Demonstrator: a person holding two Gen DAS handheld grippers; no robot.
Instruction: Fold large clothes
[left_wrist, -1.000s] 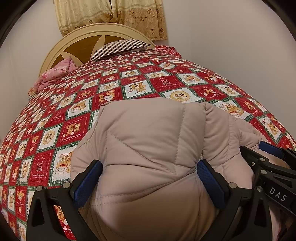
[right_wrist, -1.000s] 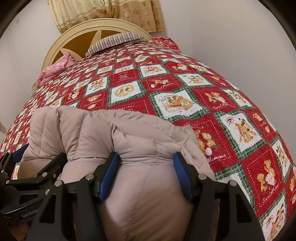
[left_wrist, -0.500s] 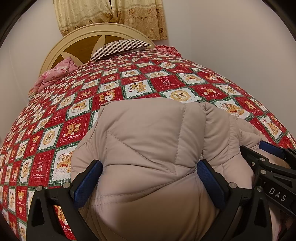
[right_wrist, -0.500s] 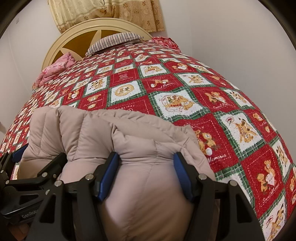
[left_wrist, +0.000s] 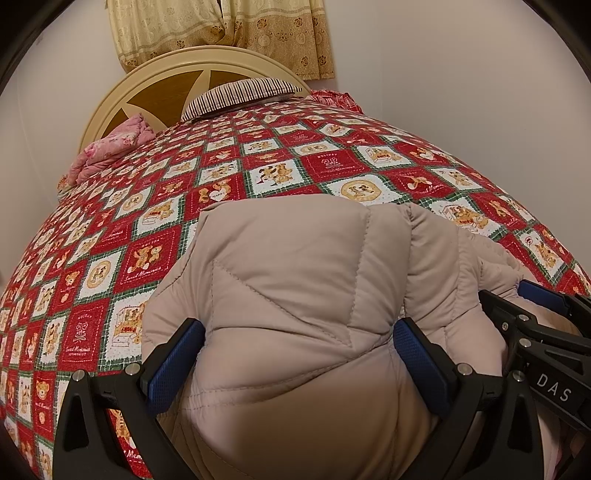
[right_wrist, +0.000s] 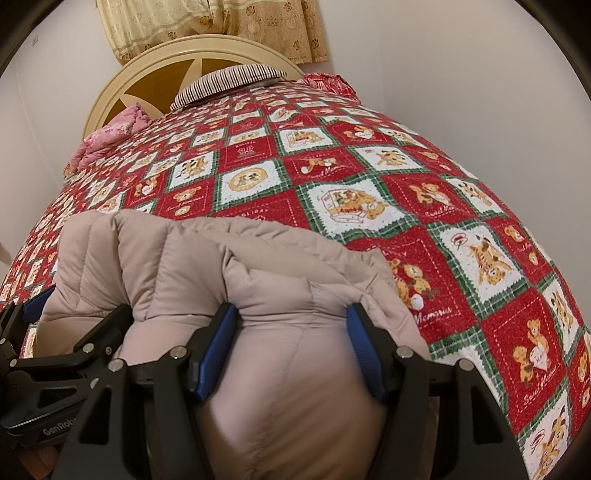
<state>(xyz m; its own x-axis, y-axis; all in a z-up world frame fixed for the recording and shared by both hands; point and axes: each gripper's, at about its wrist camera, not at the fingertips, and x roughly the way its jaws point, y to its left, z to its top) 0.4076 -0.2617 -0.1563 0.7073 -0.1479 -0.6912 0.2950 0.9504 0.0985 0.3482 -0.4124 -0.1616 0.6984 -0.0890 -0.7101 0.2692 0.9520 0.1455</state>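
**Two hand-held grippers clamp a folded puffy coat at the foot of a bed**

A beige quilted coat (left_wrist: 295, 280) lies bundled on a red patchwork bedspread (left_wrist: 110, 258), at the near end of the bed. The left hand-held gripper (left_wrist: 295, 354) has its blue pads pressed into the coat's near edge, the padding bulging between them. The right hand-held gripper (right_wrist: 291, 343) is clamped on the same edge further right, its pads squeezing a fat roll of fabric. Each gripper shows at the side of the other's view, so they sit close together.

The coat looks already doubled into a thick block, so the step in hand is probably a late fold or a final placing. The next move likely calls for lifting both grips together and keeping them level, so that the slippery layers do not slide apart.

Beyond the coat the bedspread is open up to a striped pillow (left_wrist: 240, 94) and a pink quilt (left_wrist: 110, 147) by the headboard (left_wrist: 155, 85). A wall runs close along the bed's right edge.
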